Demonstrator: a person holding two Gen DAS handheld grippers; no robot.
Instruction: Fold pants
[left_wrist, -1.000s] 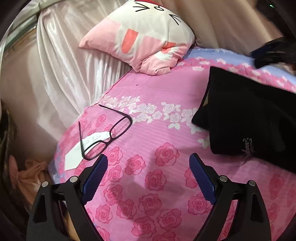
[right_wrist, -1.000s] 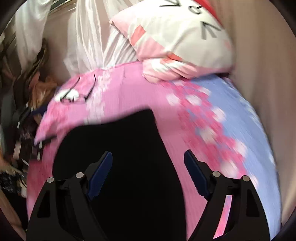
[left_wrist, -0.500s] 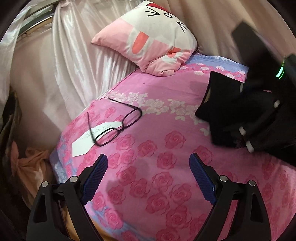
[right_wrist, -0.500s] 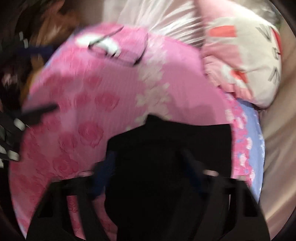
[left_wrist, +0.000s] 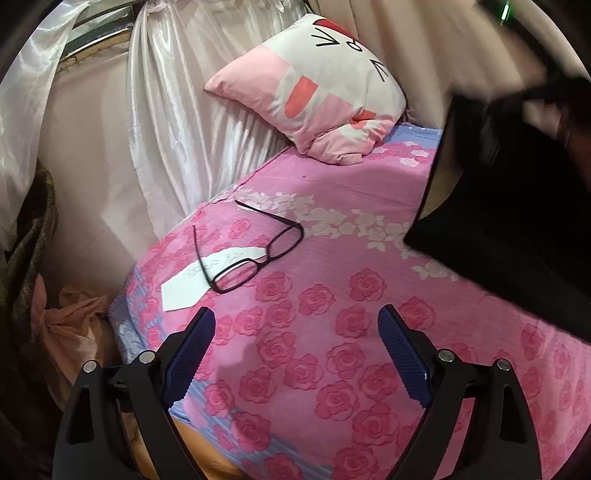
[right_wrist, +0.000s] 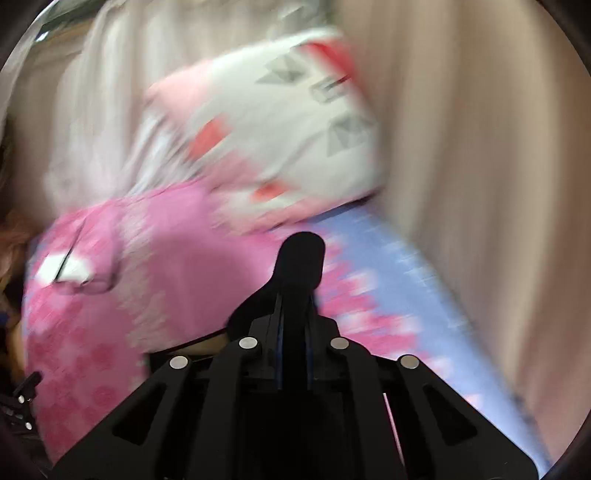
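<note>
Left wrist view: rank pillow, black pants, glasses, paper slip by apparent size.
1. Black pants, cut off by the frame edge, and nearer the camera.
2. Pillow; close to the pants in apparent size, so that order is unsure.
3. Glasses.
4. Paper slip, partly under the glasses.

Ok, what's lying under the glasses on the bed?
A white slip of paper with faint handwriting lies under the black-framed glasses, on the pink rose bedspread. One lens covers part of the writing, which is too faint to read.
</note>
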